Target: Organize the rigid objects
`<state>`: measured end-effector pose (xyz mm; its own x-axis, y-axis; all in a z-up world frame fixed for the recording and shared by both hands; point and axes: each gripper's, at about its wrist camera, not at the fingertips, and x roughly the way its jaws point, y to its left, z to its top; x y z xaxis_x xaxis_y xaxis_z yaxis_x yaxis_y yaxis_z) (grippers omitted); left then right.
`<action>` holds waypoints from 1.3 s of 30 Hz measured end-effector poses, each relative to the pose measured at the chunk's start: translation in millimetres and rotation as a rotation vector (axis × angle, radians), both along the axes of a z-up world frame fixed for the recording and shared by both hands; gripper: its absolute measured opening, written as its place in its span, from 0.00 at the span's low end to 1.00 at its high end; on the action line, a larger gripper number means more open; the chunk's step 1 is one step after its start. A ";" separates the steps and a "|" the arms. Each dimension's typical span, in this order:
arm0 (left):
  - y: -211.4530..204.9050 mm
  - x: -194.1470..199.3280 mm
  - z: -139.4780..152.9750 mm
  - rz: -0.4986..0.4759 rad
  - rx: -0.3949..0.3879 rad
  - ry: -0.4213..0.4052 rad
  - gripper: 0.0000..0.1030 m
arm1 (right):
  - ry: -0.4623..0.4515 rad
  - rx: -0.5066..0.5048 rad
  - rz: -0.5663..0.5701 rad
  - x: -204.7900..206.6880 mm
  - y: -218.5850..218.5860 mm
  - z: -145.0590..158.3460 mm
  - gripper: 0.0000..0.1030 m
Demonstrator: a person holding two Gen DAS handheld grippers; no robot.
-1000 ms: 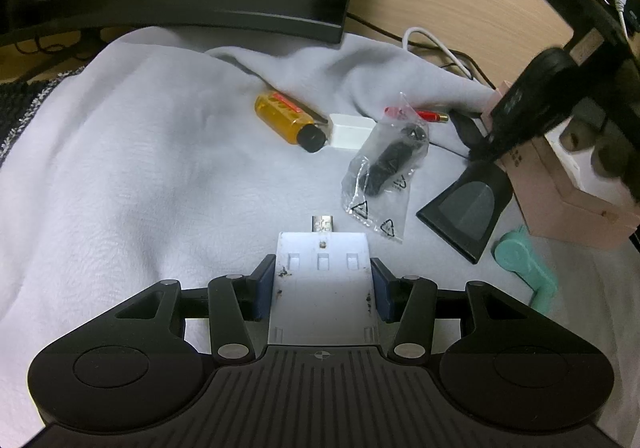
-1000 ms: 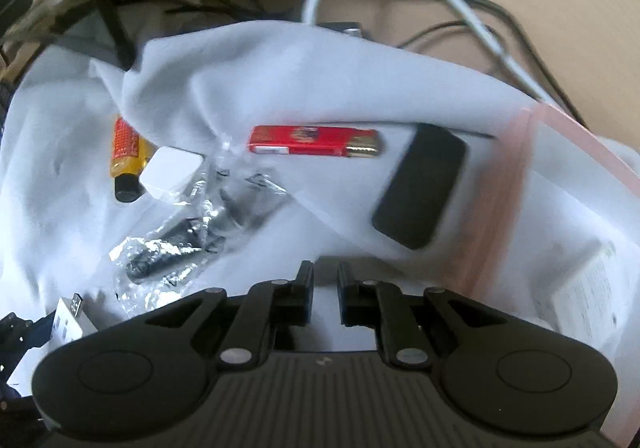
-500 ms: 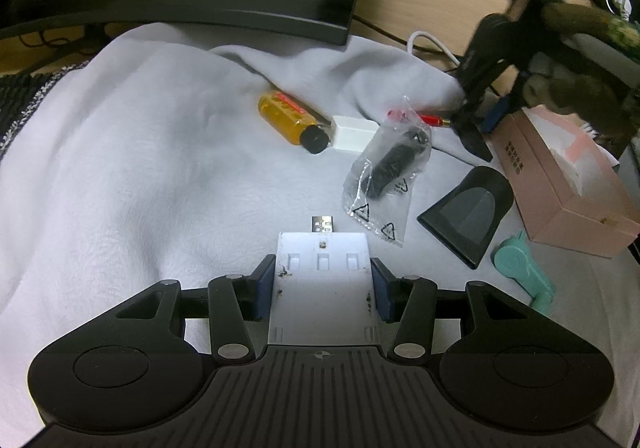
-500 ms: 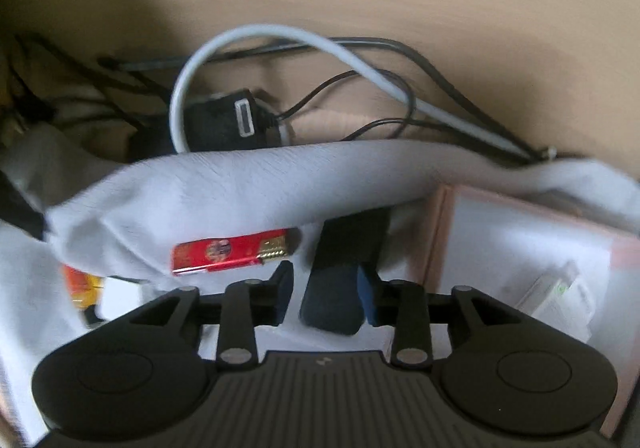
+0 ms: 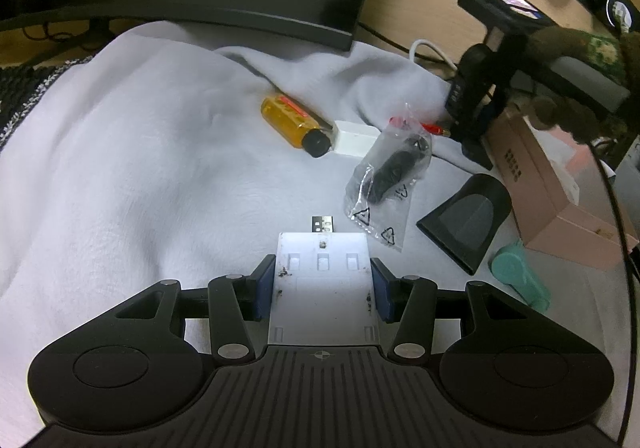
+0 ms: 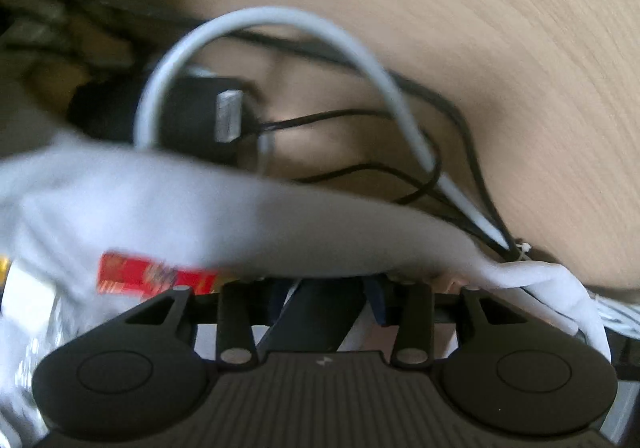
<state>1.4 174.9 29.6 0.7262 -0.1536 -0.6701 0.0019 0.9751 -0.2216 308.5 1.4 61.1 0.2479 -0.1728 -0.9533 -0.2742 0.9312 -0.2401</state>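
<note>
Cloth, pale grey and rumpled, covered the desk and carried the clutter. Left gripper had its blue pads pressed on both sides of a white USB device, whose metal plug jutted ahead toward the cloth's middle. Beyond it lay an amber bottle touching a small white block, a clear bag with a dark part inside, and a red lighter near the cloth's far fold. A black wedge-shaped piece and a teal object sat by a pink box at the right edge. Right gripper straddled a flat black object, its jaws having just been closing; whether the pads pressed it I could not tell. White cable looped over bare wood behind.
</note>
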 end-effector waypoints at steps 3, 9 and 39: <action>-2.4 0.3 0.2 -0.003 0.016 0.001 0.52 | -0.014 0.010 0.048 -20.9 5.9 2.2 0.28; -4.7 1.4 -0.3 -0.005 0.035 -0.002 0.52 | 0.019 0.099 0.094 -63.8 8.6 3.8 0.25; -4.6 7.5 0.0 -0.061 0.063 0.019 0.53 | 0.040 0.201 -0.309 -13.0 -20.2 0.3 0.57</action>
<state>8.9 170.3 29.6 0.7042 -0.1538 -0.6931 0.0578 0.9854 -0.1599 295.5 -18.8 61.4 0.1750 -0.0417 -0.9837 0.0220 0.9990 -0.0384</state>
